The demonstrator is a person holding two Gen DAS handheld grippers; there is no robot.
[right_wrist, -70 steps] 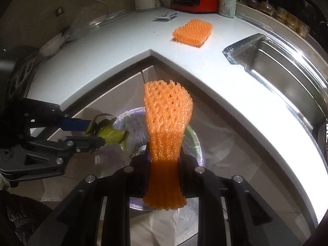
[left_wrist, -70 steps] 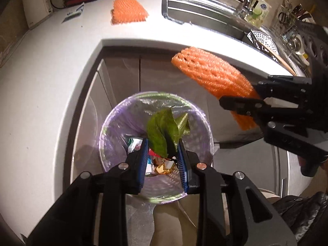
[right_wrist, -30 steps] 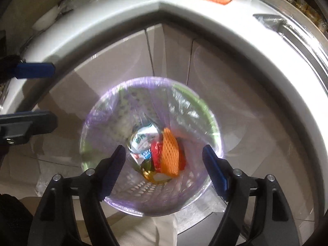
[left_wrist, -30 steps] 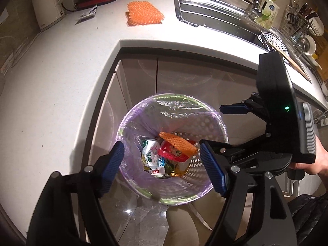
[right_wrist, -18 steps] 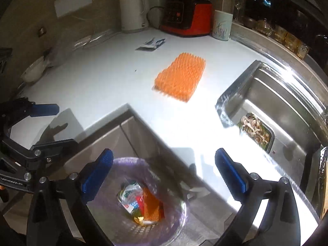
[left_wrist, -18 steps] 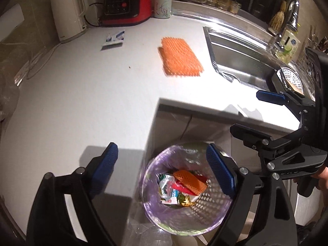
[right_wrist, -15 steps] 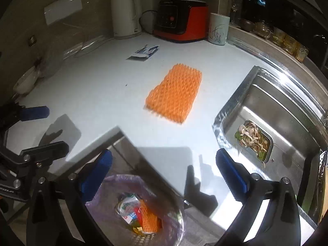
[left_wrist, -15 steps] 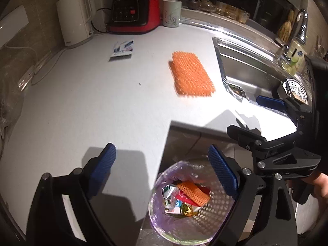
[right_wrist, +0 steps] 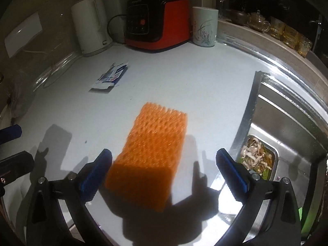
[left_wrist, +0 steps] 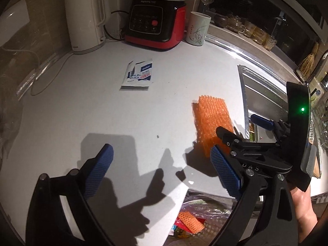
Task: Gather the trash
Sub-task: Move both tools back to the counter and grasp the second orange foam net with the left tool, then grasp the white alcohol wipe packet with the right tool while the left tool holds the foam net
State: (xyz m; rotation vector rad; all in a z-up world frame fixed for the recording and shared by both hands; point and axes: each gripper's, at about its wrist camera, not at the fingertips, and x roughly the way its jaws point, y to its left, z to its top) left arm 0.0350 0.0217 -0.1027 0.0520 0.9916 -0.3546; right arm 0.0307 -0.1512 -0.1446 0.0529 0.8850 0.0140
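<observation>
On our white kitchen counter [right_wrist: 184, 82] lies an orange foam net [right_wrist: 151, 153]; our left gripper [left_wrist: 164, 176] and right gripper [right_wrist: 164, 172] have just spread wide, both empty.

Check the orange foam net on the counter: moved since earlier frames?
No. The orange foam net lies on the counter left of the sink, below the torn sachet, as before; only the cameras shifted.
</observation>
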